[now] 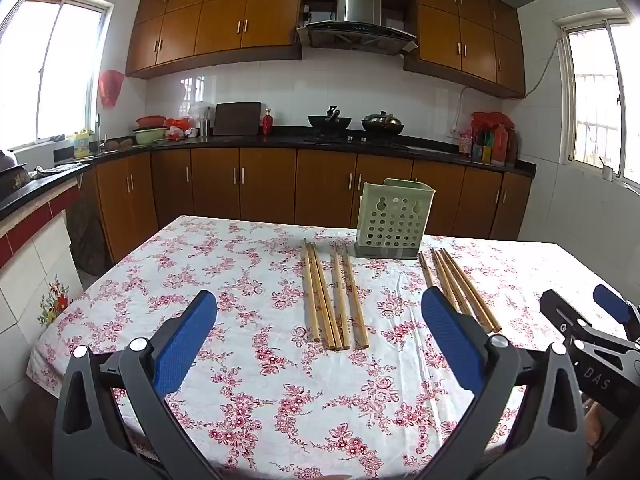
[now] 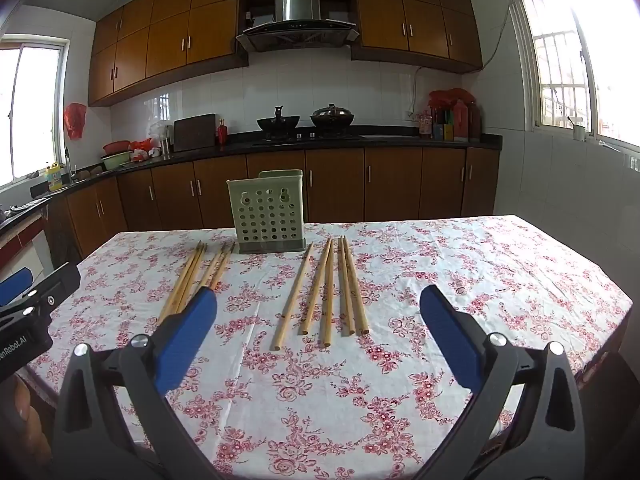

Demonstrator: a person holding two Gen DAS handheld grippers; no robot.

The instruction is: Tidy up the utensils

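Left tool (image 1: 319,332) gapes above tablecloth (image 1: 248,360), chopsticks (image 1: 334,300), holder (image 1: 394,220) beyond.

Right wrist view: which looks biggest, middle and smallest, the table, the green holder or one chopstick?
1. Table, by far the biggest.
2. Green holder.
3. One chopstick: it looks longer than the holder is tall, but far thinner.

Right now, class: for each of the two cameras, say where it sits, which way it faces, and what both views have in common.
Left wrist: on the left gripper, facing slightly down across the table; own blue fingers open, right gripper at the right edge.
Right wrist: on the right gripper, same heading; own fingers open, left gripper's finger at the left edge.
Shared: green perforated holder, wooden chopsticks, floral tablecloth.
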